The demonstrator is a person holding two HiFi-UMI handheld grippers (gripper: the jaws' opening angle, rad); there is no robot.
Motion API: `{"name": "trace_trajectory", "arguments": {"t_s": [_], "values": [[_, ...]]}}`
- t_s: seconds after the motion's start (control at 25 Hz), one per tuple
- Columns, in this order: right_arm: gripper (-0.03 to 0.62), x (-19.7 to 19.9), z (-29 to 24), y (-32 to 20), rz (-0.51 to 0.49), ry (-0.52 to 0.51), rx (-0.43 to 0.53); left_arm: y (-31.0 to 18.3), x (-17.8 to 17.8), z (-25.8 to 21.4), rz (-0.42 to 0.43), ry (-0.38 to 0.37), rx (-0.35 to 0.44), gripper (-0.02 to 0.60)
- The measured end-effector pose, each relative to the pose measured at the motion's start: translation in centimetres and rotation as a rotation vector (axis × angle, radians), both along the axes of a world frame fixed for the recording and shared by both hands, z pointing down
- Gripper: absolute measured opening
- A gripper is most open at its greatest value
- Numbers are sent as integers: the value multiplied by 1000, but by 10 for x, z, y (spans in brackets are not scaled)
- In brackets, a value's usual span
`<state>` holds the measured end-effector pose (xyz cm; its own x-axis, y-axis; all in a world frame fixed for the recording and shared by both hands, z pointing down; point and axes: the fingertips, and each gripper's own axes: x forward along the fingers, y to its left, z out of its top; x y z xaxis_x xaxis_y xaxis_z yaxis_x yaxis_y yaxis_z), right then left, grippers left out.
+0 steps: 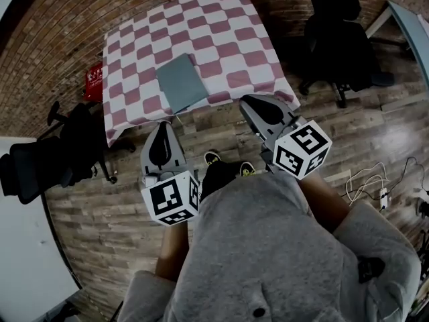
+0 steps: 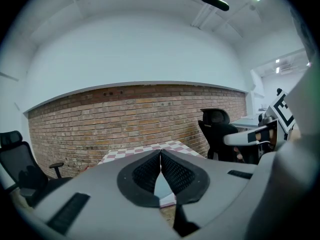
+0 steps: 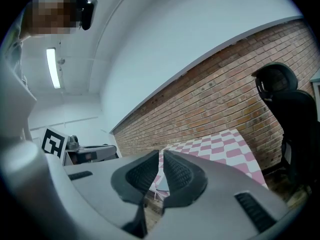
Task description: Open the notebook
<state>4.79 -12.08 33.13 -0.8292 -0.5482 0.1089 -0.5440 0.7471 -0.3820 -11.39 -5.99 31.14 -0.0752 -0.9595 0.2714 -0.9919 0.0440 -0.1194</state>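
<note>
A square table draped in a pink-and-white checked cloth [image 1: 221, 29] stands against a red brick wall [image 1: 60, 32]. The closed notebook, a flat grey-green rectangle [image 1: 181, 82], lies on the table's near edge, a little left of its middle, with one corner reaching the cloth's front hem. Both tongs hang short of the table, over the wooden plank floor [image 1: 114, 213], neither touching the notebook. The left gripper [image 1: 163, 126] sits just off the table's near-left side, its jaws clenched tip to tip on nothing. The right gripper [image 1: 247, 102] is close to the table's near-right corner, its jaws likewise pressed together and empty. In each gripper view a pale sliver shows low between the pads, which is probably the notebook on the table beyond, though it is too narrow to be sure. A black office chair [image 1: 335, 39] stands to the table's right, another black chair [image 1: 60, 156] off its near-left, and a small red object [image 1: 94, 82] rests on the floor by its left edge.
</note>
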Motion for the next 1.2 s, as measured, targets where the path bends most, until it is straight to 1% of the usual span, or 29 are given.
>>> {"name": "trace_trajectory", "arguments": {"t_s": [0.24,0.44,0.8,1.04,1.2], "values": [[48,-19,5,-8,-3,14,-8,-8,-14,8,11,15,-16,11],[48,-45,12,-27,-6,41,-13,-29,-36,18,19,30,-29,12],[48,-85,31,-63,-8,82,-78,-68,-81,31,19,47,-77,11],[48,-98,45,-82,6,96,-121,-92,-96,45,34,64,-110,11],[48,-103,65,-89,24,133,-168,-103,-102,56,45,77,-138,11]]}}
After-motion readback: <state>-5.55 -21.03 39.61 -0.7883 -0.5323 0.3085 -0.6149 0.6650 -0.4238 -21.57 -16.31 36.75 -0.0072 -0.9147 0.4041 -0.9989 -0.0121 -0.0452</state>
